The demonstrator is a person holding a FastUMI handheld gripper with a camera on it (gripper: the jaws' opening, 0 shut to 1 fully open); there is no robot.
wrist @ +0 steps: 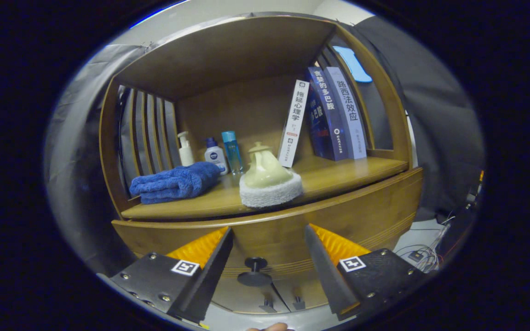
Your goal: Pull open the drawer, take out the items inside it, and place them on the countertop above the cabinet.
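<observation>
Drawer (274, 239) of the wooden cabinet, closed, its round knob (255, 270) lying between the spread fingers of the gripper (269, 255), which grasps nothing. Above the knob, on the countertop (338, 177), stand a folded blue towel (175, 182), a pale teapot (265, 171) on a white pad, bottles and books. Judged best practice: centre both fingers on the knob's stem, close, then pull straight back. The gripper points level at the drawer front.

Gripper-mounted fisheye, facing the cabinet (265, 230) front, close, slightly below countertop
</observation>
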